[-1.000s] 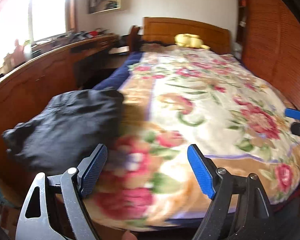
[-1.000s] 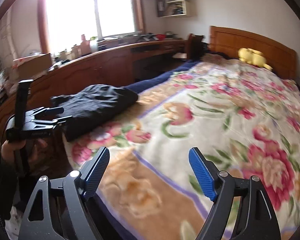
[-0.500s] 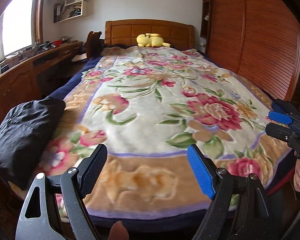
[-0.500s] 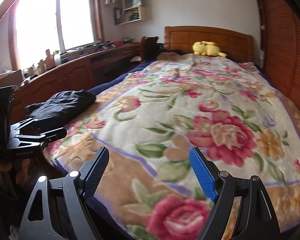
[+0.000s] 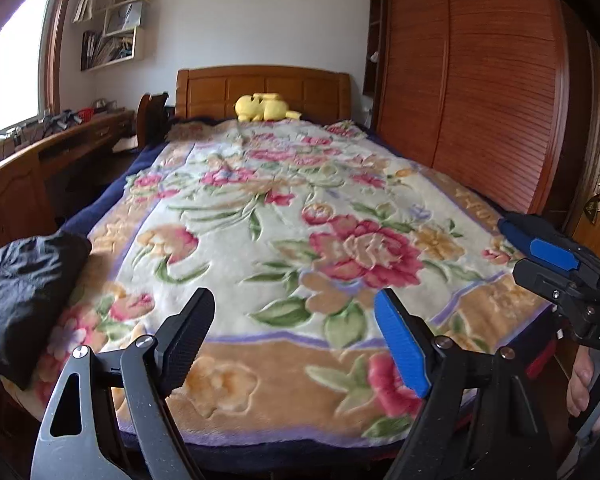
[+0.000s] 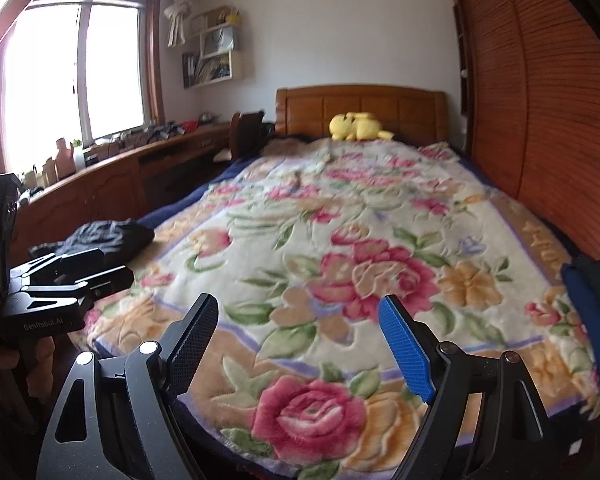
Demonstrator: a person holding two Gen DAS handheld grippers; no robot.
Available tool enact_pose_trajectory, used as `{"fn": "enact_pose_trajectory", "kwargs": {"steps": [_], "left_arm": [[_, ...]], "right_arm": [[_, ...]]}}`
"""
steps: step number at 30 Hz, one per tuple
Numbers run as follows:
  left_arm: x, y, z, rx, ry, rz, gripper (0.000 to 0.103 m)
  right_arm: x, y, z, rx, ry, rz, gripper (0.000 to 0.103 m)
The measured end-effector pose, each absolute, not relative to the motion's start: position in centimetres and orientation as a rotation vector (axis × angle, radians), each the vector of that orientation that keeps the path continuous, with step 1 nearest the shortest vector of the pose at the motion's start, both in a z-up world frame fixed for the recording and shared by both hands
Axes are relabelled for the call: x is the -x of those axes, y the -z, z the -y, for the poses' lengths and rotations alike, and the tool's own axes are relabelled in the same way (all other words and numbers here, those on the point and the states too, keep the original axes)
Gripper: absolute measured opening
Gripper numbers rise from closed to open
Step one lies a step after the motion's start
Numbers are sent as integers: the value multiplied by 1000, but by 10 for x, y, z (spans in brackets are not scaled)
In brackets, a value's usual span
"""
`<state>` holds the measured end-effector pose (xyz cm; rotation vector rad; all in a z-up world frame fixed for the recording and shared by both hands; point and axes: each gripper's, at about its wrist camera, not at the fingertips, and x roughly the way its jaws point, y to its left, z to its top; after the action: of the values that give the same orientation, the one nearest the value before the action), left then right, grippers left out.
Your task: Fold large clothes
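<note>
1. Left gripper [image 5: 296, 344], at the foot of the bed: jaws wide apart, nothing between them
2. Right gripper [image 6: 300, 348], beside the left: jaws likewise wide apart and empty
3. Black garment [image 5: 24, 292], bundled on the near left corner of the floral blanket [image 5: 284, 240], apart from both grippers
4. Dark blue cloth [image 6: 592, 304], lying at the blanket's right edge in the right wrist view
5. Yellow plush toy [image 5: 266, 107], resting against the wooden headboard [image 5: 260, 84]
</note>
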<state>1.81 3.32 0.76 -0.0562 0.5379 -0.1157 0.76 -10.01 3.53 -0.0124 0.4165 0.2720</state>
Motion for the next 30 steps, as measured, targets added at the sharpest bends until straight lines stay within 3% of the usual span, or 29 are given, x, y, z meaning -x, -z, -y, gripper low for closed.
{"fn": "enact_pose_trajectory", "kwargs": {"steps": [16, 30], "left_arm": [[10, -44, -15, 31, 113, -443, 83], [10, -43, -14, 31, 105, -445, 83]], "right_arm": [[62, -57, 120, -32, -160, -295, 84], [38, -55, 113, -26, -166, -290, 84]]}}
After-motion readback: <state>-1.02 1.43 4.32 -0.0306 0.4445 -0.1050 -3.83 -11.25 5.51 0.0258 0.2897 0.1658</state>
